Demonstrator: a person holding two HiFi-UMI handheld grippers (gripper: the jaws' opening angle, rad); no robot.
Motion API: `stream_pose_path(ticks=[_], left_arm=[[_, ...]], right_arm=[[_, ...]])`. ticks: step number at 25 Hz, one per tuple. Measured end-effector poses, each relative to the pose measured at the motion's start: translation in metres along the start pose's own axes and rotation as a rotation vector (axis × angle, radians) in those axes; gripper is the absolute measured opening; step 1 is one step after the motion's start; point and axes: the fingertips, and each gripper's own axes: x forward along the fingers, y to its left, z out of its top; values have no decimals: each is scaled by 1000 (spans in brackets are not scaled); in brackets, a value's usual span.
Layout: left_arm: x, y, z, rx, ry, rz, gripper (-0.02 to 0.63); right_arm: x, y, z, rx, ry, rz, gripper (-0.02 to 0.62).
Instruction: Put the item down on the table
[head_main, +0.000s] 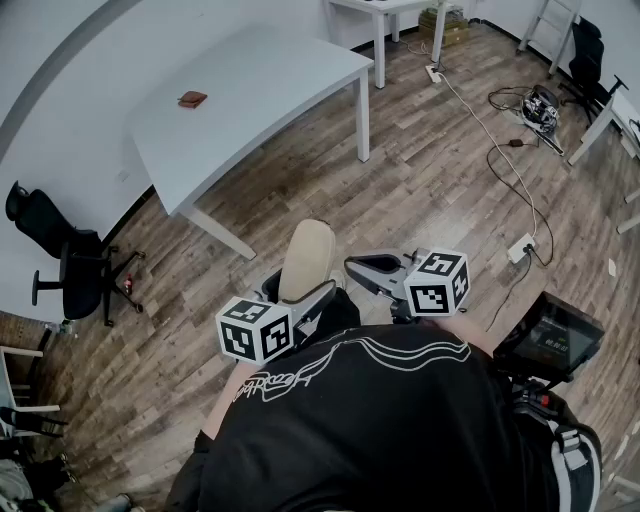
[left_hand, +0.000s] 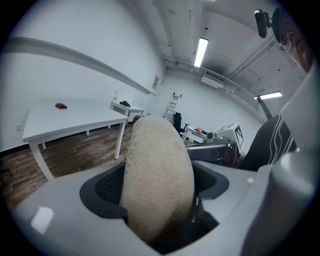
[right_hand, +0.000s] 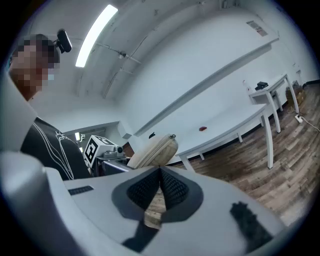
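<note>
Pouch (left_hand: 157, 175) seemingly clamped in left tool (head_main: 303, 291).

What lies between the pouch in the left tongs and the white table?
Head view: only bare wood floor separates the pouch from the table.

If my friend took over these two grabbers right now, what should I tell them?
Left gripper: shut on the beige zip case, which sticks out well past the jaws.
Right gripper: shut, nothing in it, close beside the left one.
White table: ahead across the wood floor, not under the grippers. A small red-brown thing lies on it.
Done: the case is in the grip.
Left: probably walk to the table, lower the case onto a bare part, then open the left jaws.
</note>
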Motion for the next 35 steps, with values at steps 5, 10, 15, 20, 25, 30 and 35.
stream_pose_path(ticks=[5, 10, 15, 20, 25, 30, 35], left_arm=[[29, 50, 21, -7, 5, -5, 402], [52, 119, 57, -27, 8, 0, 402], [73, 199, 105, -44, -16, 21, 402], [91, 274, 158, -53, -37, 36, 402], [104, 343, 202, -35, -44, 65, 402], [116, 383, 230, -10, -44, 73, 402], [132, 401, 240, -15, -31, 66, 402]], right_arm=[[35, -44, 18, 13, 9, -10, 8], [86, -95, 51, 39, 35, -30, 8], [140, -152, 100, 32, 64, -62, 8], [201, -205, 158, 16, 74, -63, 8], [264, -247, 204, -5, 64, -37, 8], [300, -276, 225, -33, 57, -39, 8], [310, -297, 230, 13, 46, -36, 8]])
